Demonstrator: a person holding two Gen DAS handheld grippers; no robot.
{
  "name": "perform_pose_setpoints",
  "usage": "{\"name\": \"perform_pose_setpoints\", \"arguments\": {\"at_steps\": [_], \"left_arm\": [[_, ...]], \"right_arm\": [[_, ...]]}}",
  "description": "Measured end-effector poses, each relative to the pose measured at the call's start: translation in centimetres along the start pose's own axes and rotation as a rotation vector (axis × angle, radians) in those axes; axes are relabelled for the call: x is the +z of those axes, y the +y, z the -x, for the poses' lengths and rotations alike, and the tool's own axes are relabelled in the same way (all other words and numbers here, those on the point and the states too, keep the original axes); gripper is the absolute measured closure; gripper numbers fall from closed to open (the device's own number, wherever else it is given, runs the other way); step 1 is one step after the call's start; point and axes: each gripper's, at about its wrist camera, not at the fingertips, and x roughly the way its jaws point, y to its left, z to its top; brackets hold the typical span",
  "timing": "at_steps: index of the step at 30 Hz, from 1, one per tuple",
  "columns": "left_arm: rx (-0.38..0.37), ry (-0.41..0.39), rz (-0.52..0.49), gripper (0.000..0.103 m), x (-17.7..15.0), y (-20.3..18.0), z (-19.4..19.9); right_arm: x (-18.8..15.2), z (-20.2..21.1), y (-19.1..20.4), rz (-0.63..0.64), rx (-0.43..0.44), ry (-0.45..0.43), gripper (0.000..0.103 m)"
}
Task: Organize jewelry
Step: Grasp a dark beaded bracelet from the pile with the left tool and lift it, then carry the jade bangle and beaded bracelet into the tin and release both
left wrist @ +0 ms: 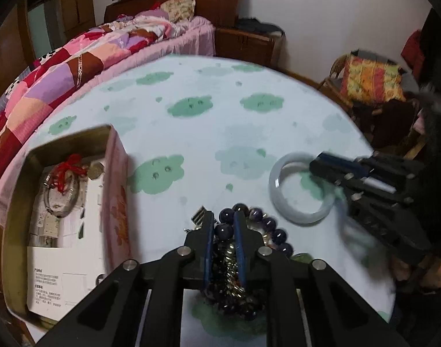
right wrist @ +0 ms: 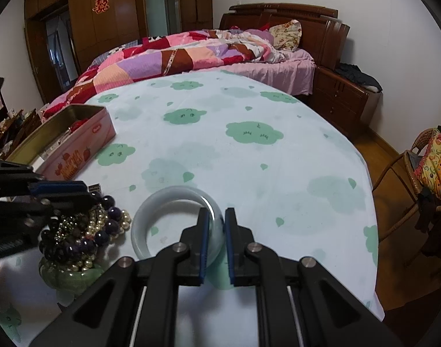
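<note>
Bedroom light falls on a table (right wrist: 249, 156) spread with a pale cloth printed in green cloud shapes, a quilted bed behind it. At the near edge the left gripper (left wrist: 223, 222) has its blue-padded jaws drawn close on a dark purple bead of the beaded bracelet (left wrist: 271, 230), which lies on top of a tangle of jewelry (right wrist: 84, 231): glossy round beads, small gold-coloured pearls and fine chain heaped over a green glazed dish (right wrist: 71, 274). Just beside the heap, the right gripper (right wrist: 217, 217) pinches the rim of a pale, milky bangle (right wrist: 151, 214), one pad inside the ring and one outside, the ring lying flat on the cloth. Further left stands the open pink tin box (right wrist: 84, 147), with a red-threaded bangle (left wrist: 65, 185) and papers already inside; judging by the task, that is where these pieces belong. The risks look plain enough. The round bead is smooth and hard, so it could squirt out from between the pads, and because the strands are knotted together, lifting one may drag the whole heap along, tip the dish, or scatter small pieces across the cloth. The bangle seems to be stone or glass, slick and rigid; held only by a narrow stretch of rim, it could swivel, slip loose and crack on the floor if carried past the table edge.
</note>
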Motion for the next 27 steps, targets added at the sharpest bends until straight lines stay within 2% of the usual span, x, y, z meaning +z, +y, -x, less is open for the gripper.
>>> {"name": "perform_pose_setpoints", "arguments": {"at_steps": [6, 13, 17, 18, 19, 25, 27], "left_arm": [[-0.007, -0.109, 0.001, 0.090, 0.9, 0.3, 4.7], [-0.010, -0.195, -0.005, 0.090, 1.6, 0.0, 8.1], [-0.007, -0.231, -0.004, 0.090, 2.1, 0.4, 9.6], [-0.006, -0.240, -0.004, 0.090, 2.3, 0.6, 9.9], [-0.005, -0.247, -0.003, 0.090, 2.3, 0.8, 10.2], [-0.002, -0.261, 0.019, 0.090, 2.6, 2.0, 10.5], [-0.002, -0.257, 0.029, 0.090, 2.5, 2.3, 10.3]], "right_arm": [[0.0, 0.6, -0.2, -0.023, 0.025, -0.025, 0.090], [0.5, 2.0, 0.6, -0.017, 0.048, -0.064, 0.089], [1.3, 3.4, 1.4, -0.001, 0.063, -0.100, 0.089], [1.4, 3.7, 1.5, 0.004, 0.063, -0.110, 0.100], [1.7, 4.2, 1.7, 0.009, 0.068, -0.128, 0.101], [3.6, 5.2, 2.5, 0.047, 0.061, -0.149, 0.101], [3.7, 4.6, 2.2, 0.051, 0.050, -0.123, 0.101]]}}
